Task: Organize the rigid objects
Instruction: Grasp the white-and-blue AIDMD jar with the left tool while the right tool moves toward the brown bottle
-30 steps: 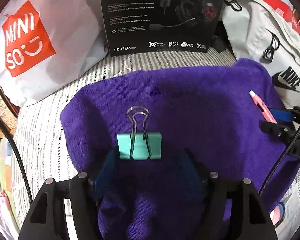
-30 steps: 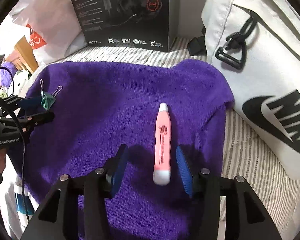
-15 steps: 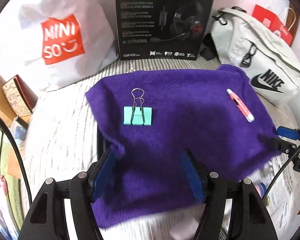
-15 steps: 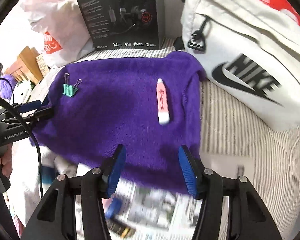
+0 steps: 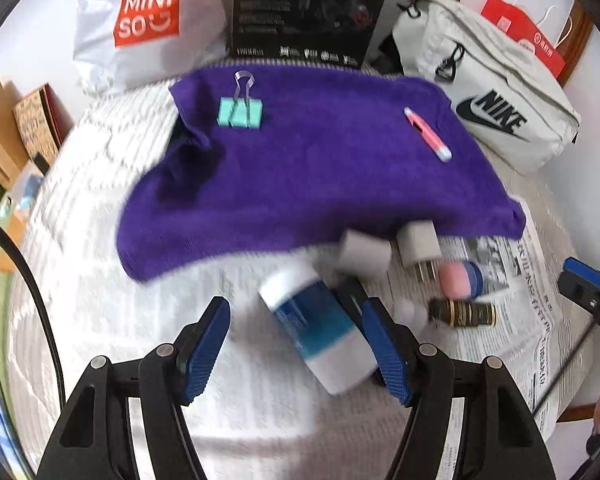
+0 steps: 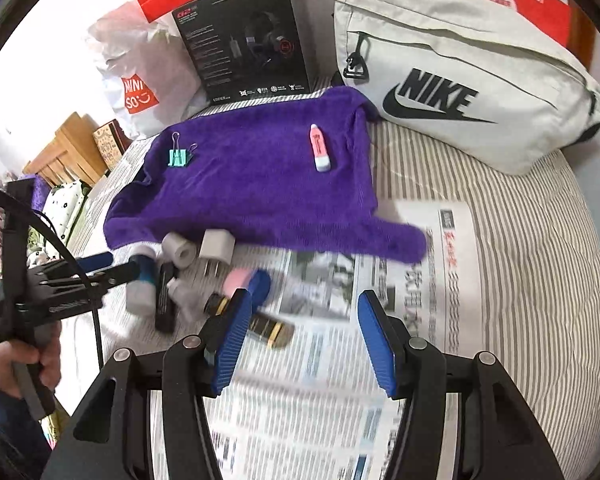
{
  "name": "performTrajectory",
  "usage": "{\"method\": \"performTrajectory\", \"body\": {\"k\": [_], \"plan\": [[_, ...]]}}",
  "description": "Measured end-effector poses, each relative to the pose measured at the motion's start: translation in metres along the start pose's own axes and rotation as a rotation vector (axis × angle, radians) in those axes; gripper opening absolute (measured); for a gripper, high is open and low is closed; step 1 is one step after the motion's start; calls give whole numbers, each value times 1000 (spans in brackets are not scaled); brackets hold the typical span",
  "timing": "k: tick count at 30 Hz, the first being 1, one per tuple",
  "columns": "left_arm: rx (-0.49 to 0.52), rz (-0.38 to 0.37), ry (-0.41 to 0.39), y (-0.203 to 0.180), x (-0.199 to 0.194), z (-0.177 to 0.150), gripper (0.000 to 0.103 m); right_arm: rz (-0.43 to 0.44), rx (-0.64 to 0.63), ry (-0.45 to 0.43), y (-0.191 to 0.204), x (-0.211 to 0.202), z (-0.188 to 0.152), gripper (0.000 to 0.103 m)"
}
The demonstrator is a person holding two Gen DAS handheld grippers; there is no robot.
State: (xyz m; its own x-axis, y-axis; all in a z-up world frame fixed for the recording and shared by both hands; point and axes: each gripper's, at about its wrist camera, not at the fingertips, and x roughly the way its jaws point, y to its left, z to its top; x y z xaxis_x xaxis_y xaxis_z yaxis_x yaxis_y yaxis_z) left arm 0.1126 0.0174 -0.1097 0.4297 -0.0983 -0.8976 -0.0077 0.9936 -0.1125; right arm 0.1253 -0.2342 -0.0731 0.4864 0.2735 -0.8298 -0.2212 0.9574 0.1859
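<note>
A teal binder clip (image 5: pixel 240 112) and a pink pen (image 5: pixel 426 134) lie apart on the purple towel (image 5: pixel 320 184). In front of the towel is a pile: a white-and-blue bottle (image 5: pixel 316 328), a white charger plug (image 6: pixel 216 246), a tape roll (image 6: pixel 178 250), a pink-and-blue piece (image 6: pixel 246 280) and a dark amber vial (image 6: pixel 268 328). My left gripper (image 5: pixel 296 344) is open above the white-and-blue bottle, pads clear of it. My right gripper (image 6: pixel 304 340) is open over the newspaper (image 6: pixel 420 280), nothing between its fingers.
A white Nike bag (image 6: pixel 460 92) sits at the right, a black headset box (image 6: pixel 244 40) and a Miniso bag (image 5: pixel 140 20) behind the towel. Wooden boxes (image 5: pixel 4 140) stand off the bed's left edge. A hand (image 6: pixel 16 364) holds the left gripper.
Both grippers have drawn back from the towel, leaving the clip and pen lying on it. The pile on the newspaper has come into view. The right jaws stand slightly wider.
</note>
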Motion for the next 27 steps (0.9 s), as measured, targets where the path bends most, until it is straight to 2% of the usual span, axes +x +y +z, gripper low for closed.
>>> {"method": "performTrajectory", "body": {"k": [4, 7, 9, 15, 27], "plan": [[-4, 14, 48, -9, 9, -19, 67, 42, 45, -5, -4, -11, -16, 55], [12, 60, 47, -8, 11, -27, 69, 42, 42, 4, -6, -13, -24, 55], [12, 64, 46, -5, 11, -29, 69, 36, 39, 0, -7, -15, -27, 55], [58, 107, 41, -6, 16, -23, 68, 52, 57, 7, -14, -13, -31, 55], [32, 122, 55, -2, 31, -3, 67, 47, 19, 40, -6, -3, -32, 55]]}}
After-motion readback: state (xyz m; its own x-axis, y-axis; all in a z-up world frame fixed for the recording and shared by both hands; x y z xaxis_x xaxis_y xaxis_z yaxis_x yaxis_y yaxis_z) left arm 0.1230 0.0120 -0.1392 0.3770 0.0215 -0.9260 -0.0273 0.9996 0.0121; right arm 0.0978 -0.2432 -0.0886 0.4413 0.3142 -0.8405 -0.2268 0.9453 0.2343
